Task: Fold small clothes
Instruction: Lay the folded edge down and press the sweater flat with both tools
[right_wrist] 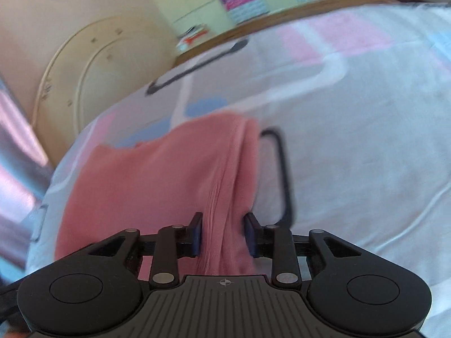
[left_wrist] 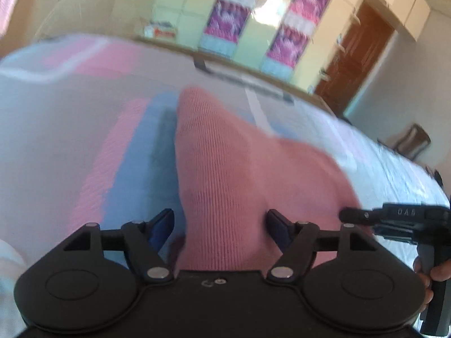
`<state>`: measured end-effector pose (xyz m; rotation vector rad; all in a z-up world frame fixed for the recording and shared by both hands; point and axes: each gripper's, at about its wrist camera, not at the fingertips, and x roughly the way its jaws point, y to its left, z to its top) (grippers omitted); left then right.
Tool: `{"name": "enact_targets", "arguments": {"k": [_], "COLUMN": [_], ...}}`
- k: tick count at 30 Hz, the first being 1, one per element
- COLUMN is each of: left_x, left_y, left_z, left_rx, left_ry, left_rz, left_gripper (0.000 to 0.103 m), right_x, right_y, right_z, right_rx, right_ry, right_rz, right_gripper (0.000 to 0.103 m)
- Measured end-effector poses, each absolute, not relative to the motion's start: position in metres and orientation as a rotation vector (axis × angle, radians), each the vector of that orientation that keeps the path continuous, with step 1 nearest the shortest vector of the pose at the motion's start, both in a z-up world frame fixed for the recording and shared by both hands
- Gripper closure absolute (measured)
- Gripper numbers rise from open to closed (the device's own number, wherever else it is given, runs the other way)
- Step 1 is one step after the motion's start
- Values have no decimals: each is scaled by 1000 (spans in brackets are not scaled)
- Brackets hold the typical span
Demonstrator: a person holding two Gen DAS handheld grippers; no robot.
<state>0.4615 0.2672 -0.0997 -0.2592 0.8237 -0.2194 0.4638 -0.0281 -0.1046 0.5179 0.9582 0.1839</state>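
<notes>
Here, mid-fold, your left gripper (left_wrist: 220, 225) stands wide around the pink garment (left_wrist: 225, 169), your right gripper (right_wrist: 222, 233) narrow and seemingly just clear of its ridge at twelve o'clock; next, free both

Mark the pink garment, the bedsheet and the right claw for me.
pink garment (left_wrist: 225, 174): left wrist view, on the ribbed knit in its middle.
bedsheet (right_wrist: 366, 140): right wrist view, on a bare pale patch right of the garment.
right claw (right_wrist: 222, 236): right wrist view, midway between its fingertips, over bunched fabric.
</notes>
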Motion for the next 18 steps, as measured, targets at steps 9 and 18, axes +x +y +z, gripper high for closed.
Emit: {"name": "enact_targets", "arguments": {"k": [9,18], "left_x": [505,518], "left_y": [244,248], "left_z": [-87,-107], "left_rx": [-154,-160], "left_ry": [748,803], "left_rz": [-218,-169], "left_gripper": [39,34], "right_x": [496,516], "right_y": [5,13], "right_z": [-67,-105], "right_rx": [355,280], "right_ry": [819,884], "right_rz": [198,119], "right_gripper": [73,73]}}
